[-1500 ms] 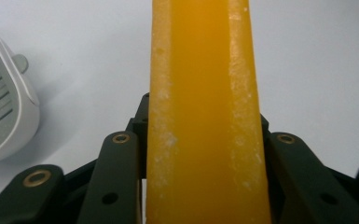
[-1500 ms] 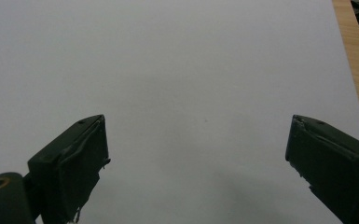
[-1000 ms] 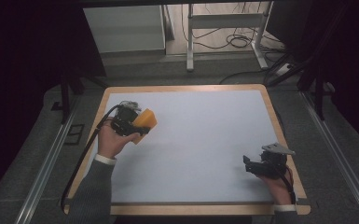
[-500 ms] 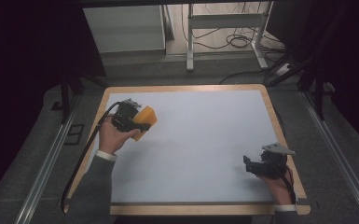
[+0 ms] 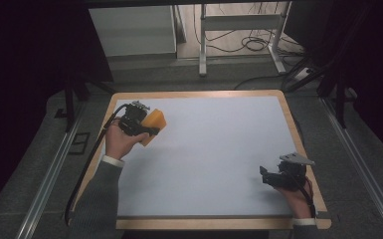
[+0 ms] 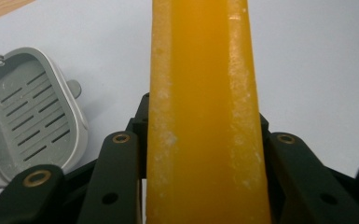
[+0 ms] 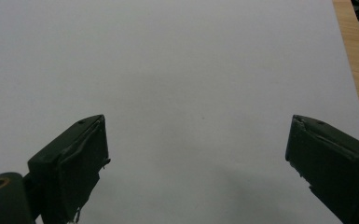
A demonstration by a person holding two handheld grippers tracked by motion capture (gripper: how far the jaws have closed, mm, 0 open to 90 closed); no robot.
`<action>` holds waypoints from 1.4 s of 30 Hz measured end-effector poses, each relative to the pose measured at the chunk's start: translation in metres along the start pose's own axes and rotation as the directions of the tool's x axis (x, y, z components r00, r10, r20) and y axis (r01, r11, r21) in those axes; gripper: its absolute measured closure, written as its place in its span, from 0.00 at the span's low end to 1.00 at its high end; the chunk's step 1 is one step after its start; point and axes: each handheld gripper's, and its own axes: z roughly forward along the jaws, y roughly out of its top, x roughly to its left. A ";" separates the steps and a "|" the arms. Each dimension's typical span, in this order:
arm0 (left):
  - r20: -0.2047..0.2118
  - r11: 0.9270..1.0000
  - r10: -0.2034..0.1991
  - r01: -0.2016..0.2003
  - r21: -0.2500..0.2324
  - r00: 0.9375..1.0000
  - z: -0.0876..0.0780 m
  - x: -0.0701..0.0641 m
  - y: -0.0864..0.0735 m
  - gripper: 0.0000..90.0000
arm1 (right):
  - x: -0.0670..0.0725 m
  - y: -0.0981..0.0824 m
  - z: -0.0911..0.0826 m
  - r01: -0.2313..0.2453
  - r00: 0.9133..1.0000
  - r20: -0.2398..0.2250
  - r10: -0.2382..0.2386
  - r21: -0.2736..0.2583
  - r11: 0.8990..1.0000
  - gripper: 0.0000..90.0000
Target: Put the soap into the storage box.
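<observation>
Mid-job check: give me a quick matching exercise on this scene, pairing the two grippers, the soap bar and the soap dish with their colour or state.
Things:
1. left gripper
2. right gripper
3. soap bar
4. soap dish

States:
A. grey, slotted, lying on the table
B. jaws wide apart, nothing between them
C. orange, clamped between two black jaws
D. shut on a bar, held over the table's left side

Pairs: 1-D, 2-B, 3-C, 4-A

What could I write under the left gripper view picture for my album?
Left gripper clamps a yellow-orange soap bar above a grey slotted soap dish.
</observation>
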 end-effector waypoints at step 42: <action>-0.020 0.995 -0.096 0.096 0.033 0.995 0.011 0.048 0.014 0.67 | -0.001 -0.001 0.001 0.000 1.000 0.006 0.000 0.005 1.000 0.06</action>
